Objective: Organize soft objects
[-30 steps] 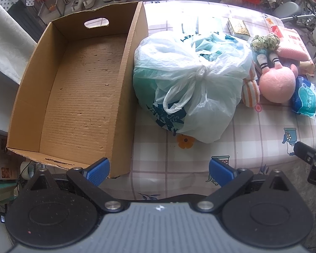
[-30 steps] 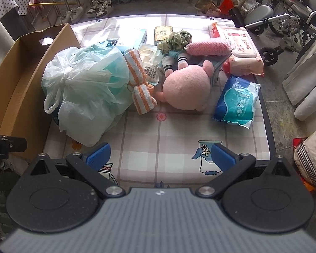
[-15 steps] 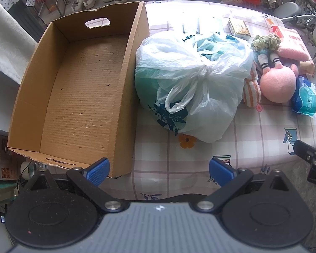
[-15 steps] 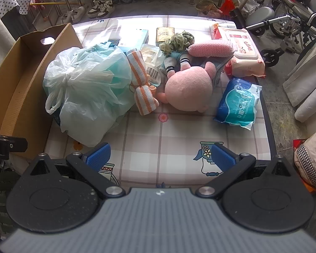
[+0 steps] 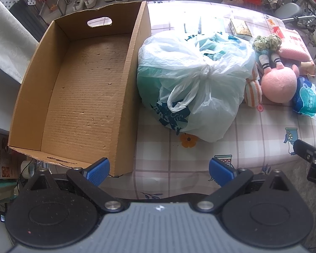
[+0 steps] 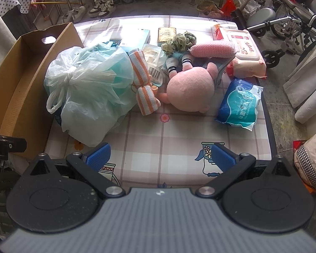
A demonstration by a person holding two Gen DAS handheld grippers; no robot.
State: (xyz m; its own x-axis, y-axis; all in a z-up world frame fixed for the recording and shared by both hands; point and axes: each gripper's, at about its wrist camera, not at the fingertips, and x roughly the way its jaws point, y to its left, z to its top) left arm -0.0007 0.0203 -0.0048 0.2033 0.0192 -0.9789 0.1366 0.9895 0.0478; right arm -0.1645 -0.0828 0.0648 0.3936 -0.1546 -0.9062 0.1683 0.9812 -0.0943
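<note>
An empty cardboard box [image 5: 80, 88] stands at the table's left edge; it also shows in the right wrist view [image 6: 14, 80]. A tied white and green plastic bag [image 5: 191, 84] lies beside it, also in the right wrist view [image 6: 88, 90]. Right of the bag lie a rolled orange-striped towel [image 6: 145, 86], a pink plush toy [image 6: 189, 88], a doll with green hair [image 6: 179, 48], a pink fuzzy piece [image 6: 212, 49] and a blue wipes pack [image 6: 240, 103]. My left gripper [image 5: 159, 169] is open and empty over the near edge. My right gripper [image 6: 160, 157] is open and empty, short of the plush.
A plaid tablecloth [image 6: 168, 139] covers the table. A pink-white wipes pack [image 6: 246, 57], a small tan packet [image 6: 167, 34] and a light box [image 6: 134, 38] lie at the back. Shoes [image 6: 101, 8] and a wheelchair [image 6: 284, 21] stand on the floor beyond.
Both grippers have drifted slightly forward; objects appear a little lower and nearer in the views. Both stay open and empty.
</note>
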